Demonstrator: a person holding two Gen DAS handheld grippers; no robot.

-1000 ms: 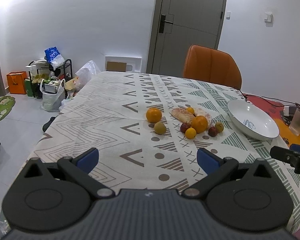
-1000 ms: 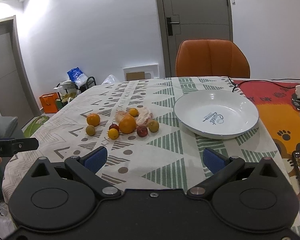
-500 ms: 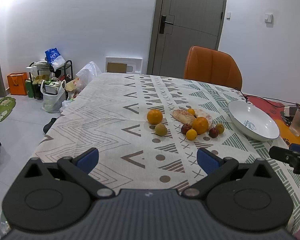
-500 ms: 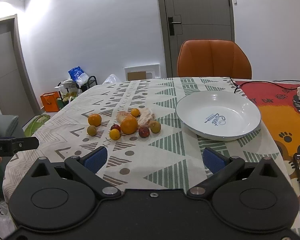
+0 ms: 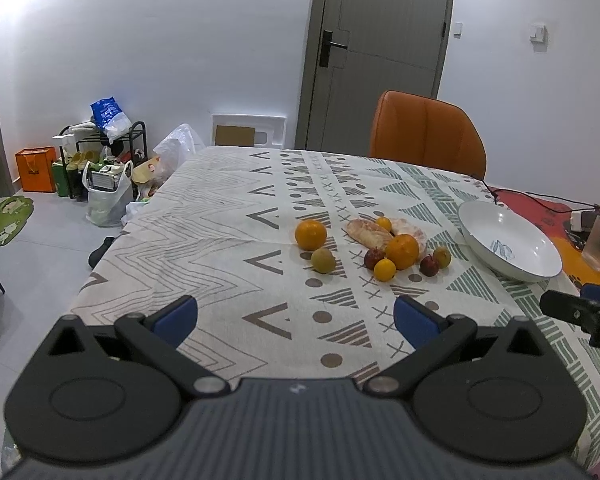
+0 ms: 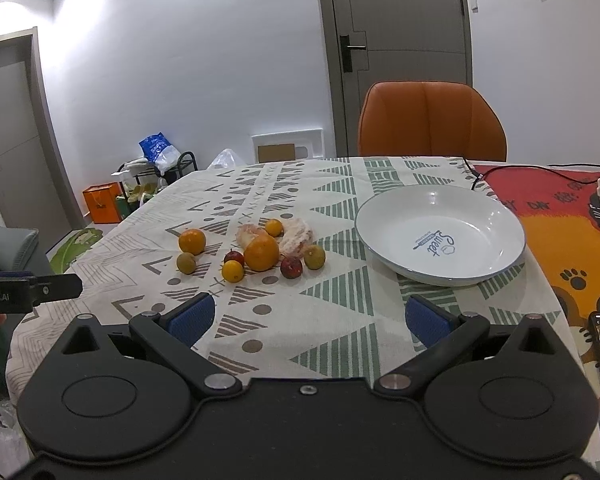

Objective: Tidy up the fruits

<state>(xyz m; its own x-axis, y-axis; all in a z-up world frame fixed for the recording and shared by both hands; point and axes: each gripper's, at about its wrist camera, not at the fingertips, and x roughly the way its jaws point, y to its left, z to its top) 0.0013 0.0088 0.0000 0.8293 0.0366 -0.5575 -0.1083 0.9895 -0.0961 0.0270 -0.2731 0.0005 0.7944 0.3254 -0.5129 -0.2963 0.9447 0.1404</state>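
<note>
Left gripper (image 5: 295, 320) and right gripper (image 6: 307, 316) both spread, holding nothing; fruits (image 6: 260, 250) at eleven o'clock; plate (image 6: 496, 272) at one.

Left claw (image 5: 295, 318) and right claw (image 6: 307, 318) gape (both empty).

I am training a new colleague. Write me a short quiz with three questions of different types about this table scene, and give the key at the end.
1. True or false: the white plate already holds fruit.
2. Multiple choice: what does the right gripper hold? A) an orange B) a plum C) nothing
3. Fill in: the lone orange lies to the ____ of the fruit pile in the right wrist view.

Key
1. False: the plate is empty and all the fruit lies on the tablecloth.
2. C: its fingers are apart, like those of the left gripper.
3. Left.
</note>
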